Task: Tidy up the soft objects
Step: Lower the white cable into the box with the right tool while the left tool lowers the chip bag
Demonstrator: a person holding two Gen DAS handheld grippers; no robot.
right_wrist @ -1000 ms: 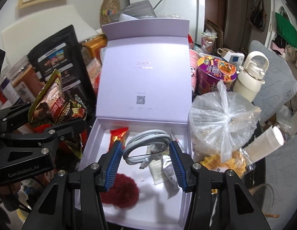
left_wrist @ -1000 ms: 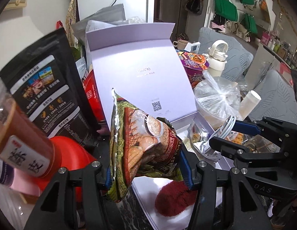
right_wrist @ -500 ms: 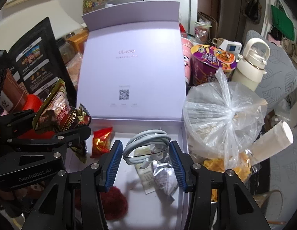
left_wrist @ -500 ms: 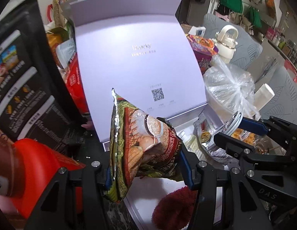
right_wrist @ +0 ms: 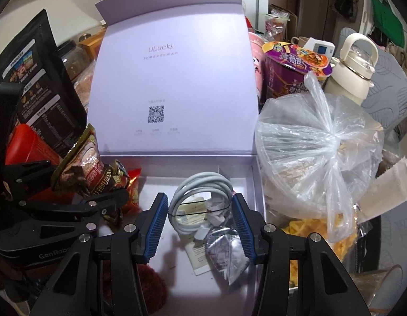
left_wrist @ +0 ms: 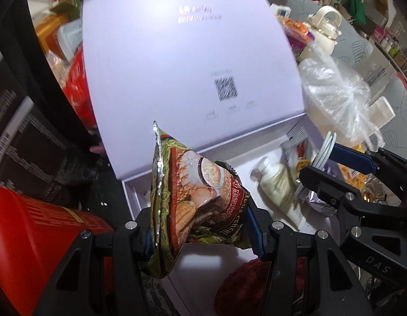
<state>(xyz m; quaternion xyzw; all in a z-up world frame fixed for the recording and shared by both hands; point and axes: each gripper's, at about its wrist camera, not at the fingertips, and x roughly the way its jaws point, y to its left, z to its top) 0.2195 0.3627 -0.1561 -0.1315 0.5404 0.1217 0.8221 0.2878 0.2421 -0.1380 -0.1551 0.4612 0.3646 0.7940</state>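
Note:
My left gripper [left_wrist: 200, 226] is shut on a green and brown cereal packet [left_wrist: 192, 200] and holds it over the left front part of the open lilac box [left_wrist: 203, 260]. The packet also shows at the left of the right wrist view [right_wrist: 90, 168]. My right gripper [right_wrist: 200, 223] is shut on a coiled white cable [right_wrist: 200, 200] above the box floor [right_wrist: 182, 284]. In the box lie a red fluffy ball [left_wrist: 245, 284], a small cream bottle [left_wrist: 277, 184], a silver sachet [right_wrist: 227, 252] and a red snack packet [right_wrist: 132, 189].
The box lid [right_wrist: 174, 79] stands upright behind. A black pouch [right_wrist: 43, 84] and a red canister [left_wrist: 37, 247] crowd the left. A knotted clear plastic bag [right_wrist: 319, 152], a purple noodle cup [right_wrist: 290, 68] and a cream flask [right_wrist: 356, 65] stand at the right.
Both grippers have moved forward and lower over the box, each keeping its hold. The left gripper with the packet has come in over the box's left part.

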